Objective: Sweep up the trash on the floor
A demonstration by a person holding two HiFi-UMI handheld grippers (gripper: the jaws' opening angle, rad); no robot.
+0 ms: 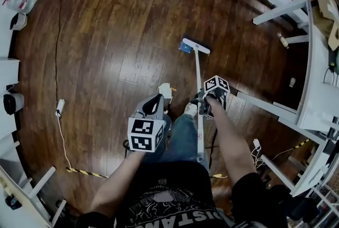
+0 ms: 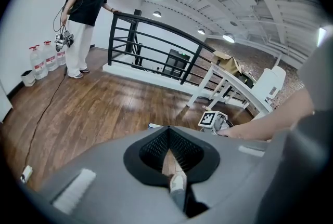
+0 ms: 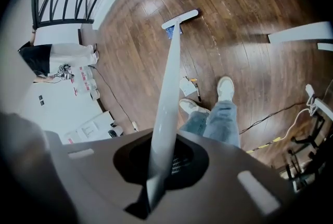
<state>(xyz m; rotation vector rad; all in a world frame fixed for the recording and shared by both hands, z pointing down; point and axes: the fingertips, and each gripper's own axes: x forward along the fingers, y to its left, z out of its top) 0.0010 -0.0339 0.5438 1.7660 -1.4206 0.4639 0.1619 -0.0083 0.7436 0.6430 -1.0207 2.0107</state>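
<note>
My right gripper (image 1: 204, 102) (image 3: 161, 166) is shut on the white broom handle (image 1: 198, 71) (image 3: 169, 93). The handle slopes forward and down to the white broom head (image 1: 196, 45) (image 3: 180, 18), which rests on the wooden floor. A small blue piece of trash (image 1: 185, 47) (image 3: 169, 31) lies against the head's left end. A white scrap of paper (image 1: 166, 89) (image 3: 188, 85) and a pen (image 3: 197, 90) lie beside my left shoe. My left gripper (image 1: 157, 102) (image 2: 169, 158) hangs over my left leg, its jaws shut with nothing between them.
Another person (image 2: 86, 15) stands at the far left by a black railing (image 2: 151, 46) and water bottles (image 2: 44, 59). White table frames (image 1: 318, 63) line the right side. A cable (image 1: 57, 52) with a power strip (image 1: 60, 107) runs along the floor on the left.
</note>
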